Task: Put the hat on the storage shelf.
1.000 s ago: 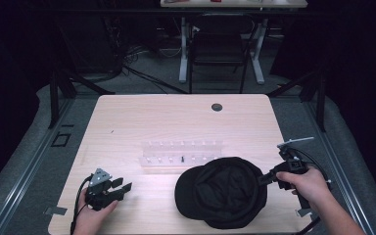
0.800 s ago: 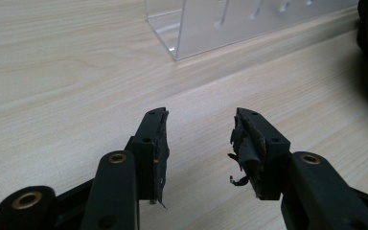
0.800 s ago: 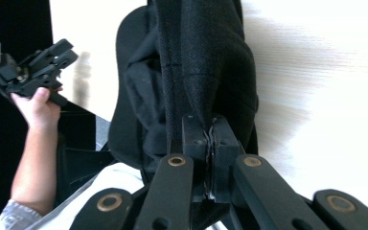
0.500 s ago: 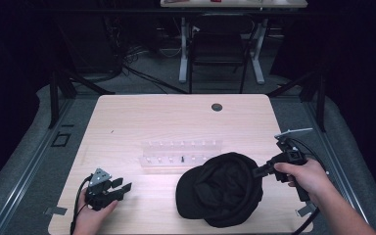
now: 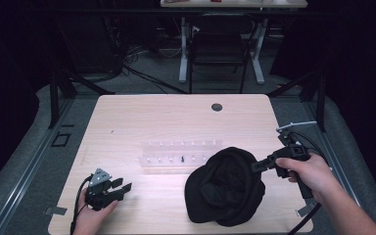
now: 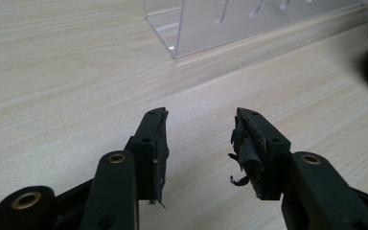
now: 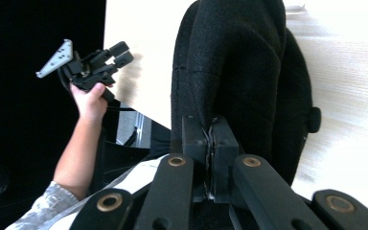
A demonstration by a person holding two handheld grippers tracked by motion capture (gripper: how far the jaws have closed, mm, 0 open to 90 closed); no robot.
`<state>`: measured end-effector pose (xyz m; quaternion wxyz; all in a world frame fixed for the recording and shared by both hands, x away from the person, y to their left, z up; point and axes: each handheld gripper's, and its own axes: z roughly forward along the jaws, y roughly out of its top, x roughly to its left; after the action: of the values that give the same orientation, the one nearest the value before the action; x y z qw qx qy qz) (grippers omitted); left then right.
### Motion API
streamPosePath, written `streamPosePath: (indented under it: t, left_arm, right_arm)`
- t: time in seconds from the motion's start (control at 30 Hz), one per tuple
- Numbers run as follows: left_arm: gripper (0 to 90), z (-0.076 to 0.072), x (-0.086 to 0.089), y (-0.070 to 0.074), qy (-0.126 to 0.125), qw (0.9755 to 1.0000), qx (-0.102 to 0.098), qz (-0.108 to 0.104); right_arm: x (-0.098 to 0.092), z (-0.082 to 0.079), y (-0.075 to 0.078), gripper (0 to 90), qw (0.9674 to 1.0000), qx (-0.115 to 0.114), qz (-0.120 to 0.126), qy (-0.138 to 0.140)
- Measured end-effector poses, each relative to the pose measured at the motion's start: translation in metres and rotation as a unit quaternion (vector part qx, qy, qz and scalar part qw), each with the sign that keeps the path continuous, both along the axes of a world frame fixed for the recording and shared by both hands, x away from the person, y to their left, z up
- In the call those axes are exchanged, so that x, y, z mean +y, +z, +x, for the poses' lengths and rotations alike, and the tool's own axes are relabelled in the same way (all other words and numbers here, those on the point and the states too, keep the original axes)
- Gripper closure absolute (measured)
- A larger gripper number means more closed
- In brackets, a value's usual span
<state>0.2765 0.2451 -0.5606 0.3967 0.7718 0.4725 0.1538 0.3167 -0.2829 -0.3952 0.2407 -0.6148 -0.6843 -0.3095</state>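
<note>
Black cap (image 5: 225, 188), one, pinched by right tongs (image 5: 256, 167).

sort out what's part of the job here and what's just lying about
In the job:
- black cap, its edge pinched and lifted
- right claw, shut on the cap

Lying about:
- left claw, open, resting on the table
- clear acrylic rack
- chair beyond the table

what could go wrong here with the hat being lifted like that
The right gripper pinches only a thin edge of the black hat, so the fabric could slip from the jaws. The hat lies close to the clear rack and could knock it. The left gripper rests open, away from the hat, giving no support.
</note>
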Motion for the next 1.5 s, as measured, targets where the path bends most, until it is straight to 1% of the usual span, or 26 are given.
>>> streamPosePath:
  t: [0.03, 0.07, 0.1, 0.13, 0.17, 0.2, 0.23, 0.27, 0.3, 0.37, 0.47, 0.5, 0.53, 0.63, 0.7, 0.77, 0.9, 0.97, 1.0, 1.1, 1.17, 1.23, 1.3, 1.37, 1.43, 1.5]
  left_arm:
    - [55.6, 0.000, 0.000, 0.000, 0.000, 1.0000, 0.000, 0.001]
    - [55.6, 0.000, 0.000, 0.000, 0.000, 1.0000, 0.000, 0.001]
    - [55.6, 0.000, 0.000, 0.000, 0.000, 1.0000, 0.000, 0.000]
    - [55.6, 0.000, 0.000, 0.000, 0.000, 1.0000, 0.001, 0.001]
    - [55.6, 0.000, 0.000, 0.000, 0.000, 1.0000, 0.001, 0.001]
    - [55.6, 0.000, -0.001, -0.001, 0.002, 1.0000, -0.001, 0.000]
    - [55.6, 0.000, -0.001, -0.001, 0.002, 1.0000, -0.002, 0.000]
    - [55.6, 0.000, -0.001, -0.001, 0.002, 1.0000, -0.002, 0.000]
    - [55.6, 0.000, -0.001, -0.001, 0.002, 1.0000, -0.002, 0.000]
    - [55.6, 0.000, -0.001, -0.001, 0.002, 1.0000, -0.001, 0.000]
    - [55.6, 0.000, -0.001, -0.001, 0.001, 1.0000, 0.000, 0.002]
    - [55.6, 0.000, -0.001, -0.001, 0.001, 1.0000, 0.000, 0.002]
    - [55.6, 0.000, -0.001, -0.001, 0.001, 1.0000, 0.000, 0.002]
    - [55.6, 0.000, -0.001, -0.001, 0.001, 1.0000, 0.000, 0.002]
    - [55.6, 0.000, -0.001, -0.001, 0.001, 1.0000, 0.000, 0.001]
    - [55.6, 0.000, -0.001, -0.001, 0.002, 1.0000, 0.000, 0.001]
    - [55.1, 0.000, -0.001, -0.001, 0.001, 1.0000, 0.001, 0.000]
    - [54.1, 0.000, -0.001, -0.001, 0.000, 1.0000, 0.002, 0.000]
    - [52.4, 0.000, -0.001, -0.001, -0.001, 1.0000, 0.002, 0.000]
    - [50.3, 0.001, -0.001, -0.001, -0.002, 1.0000, 0.004, -0.001]
    - [47.4, 0.001, -0.001, -0.002, -0.003, 1.0000, 0.004, -0.003]
    - [46.2, 0.001, -0.001, -0.002, -0.006, 1.0000, 0.005, -0.003]
    - [45.9, 0.001, -0.002, -0.002, -0.004, 1.0000, 0.004, -0.005]
    - [44.9, 0.002, -0.002, -0.002, -0.005, 1.0000, 0.002, -0.002]
    - [44.7, 0.002, -0.001, -0.003, -0.004, 1.0000, 0.000, -0.003]
    - [44.6, 0.002, -0.001, -0.003, -0.003, 1.0000, -0.002, -0.003]
  right_arm:
    - [-0.002, -0.001, 0.003, 88.5, 1.0000, 0.001, 0.000, 0.007]
    - [-0.002, -0.002, 0.004, 88.5, 1.0000, 0.002, 0.002, -0.002]
    - [-0.002, -0.002, 0.004, 88.5, 1.0000, 0.002, 0.002, -0.002]
    - [-0.005, -0.003, 0.006, 88.5, 0.9999, -0.004, 0.010, -0.001]
    - [-0.006, -0.003, 0.008, 88.5, 0.9998, -0.004, 0.016, -0.006]
    - [-0.006, -0.003, 0.008, 88.5, 0.9998, -0.004, 0.016, -0.006]
    - [-0.008, -0.004, 0.012, 88.5, 0.9996, -0.008, 0.024, -0.011]
    - [-0.008, -0.004, 0.012, 88.5, 0.9996, -0.008, 0.024, -0.011]
    - [-0.012, -0.005, 0.018, 88.5, 0.9993, -0.014, 0.033, -0.012]
    - [-0.013, -0.005, 0.020, 88.5, 0.9992, -0.016, 0.034, -0.010]
    - [-0.016, -0.006, 0.031, 88.5, 0.9988, -0.025, 0.039, -0.018]
    - [-0.018, -0.007, 0.036, 88.5, 0.9982, -0.030, 0.046, -0.022]
    - [-0.018, -0.007, 0.036, 88.5, 0.9982, -0.030, 0.046, -0.022]
    - [-0.024, -0.007, 0.046, 88.4, 0.9977, -0.041, 0.046, -0.028]
    - [-0.027, -0.006, 0.049, 88.4, 0.9972, -0.047, 0.047, -0.034]
    - [-0.029, -0.005, 0.051, 88.4, 0.9971, -0.046, 0.048, -0.035]
    - [-0.037, -0.003, 0.056, 88.5, 0.9952, -0.058, 0.059, -0.051]
    - [-0.040, -0.002, 0.059, 88.5, 0.9948, -0.059, 0.062, -0.055]
    - [-0.041, -0.001, 0.062, 88.5, 0.9939, -0.067, 0.067, -0.056]
    - [-0.041, -0.001, 0.067, 88.5, 0.9929, -0.073, 0.075, -0.058]
    - [-0.038, 0.000, 0.076, 88.5, 0.9914, -0.085, 0.083, -0.055]
    - [-0.037, 0.002, 0.080, 88.4, 0.9905, -0.092, 0.088, -0.052]
    - [-0.035, 0.003, 0.083, 88.5, 0.9899, -0.095, 0.091, -0.053]
    - [-0.031, 0.007, 0.089, 88.5, 0.9887, -0.103, 0.096, -0.053]
    - [-0.030, 0.008, 0.091, 88.4, 0.9883, -0.106, 0.097, -0.051]
    - [-0.027, 0.011, 0.094, 88.5, 0.9871, -0.110, 0.104, -0.052]
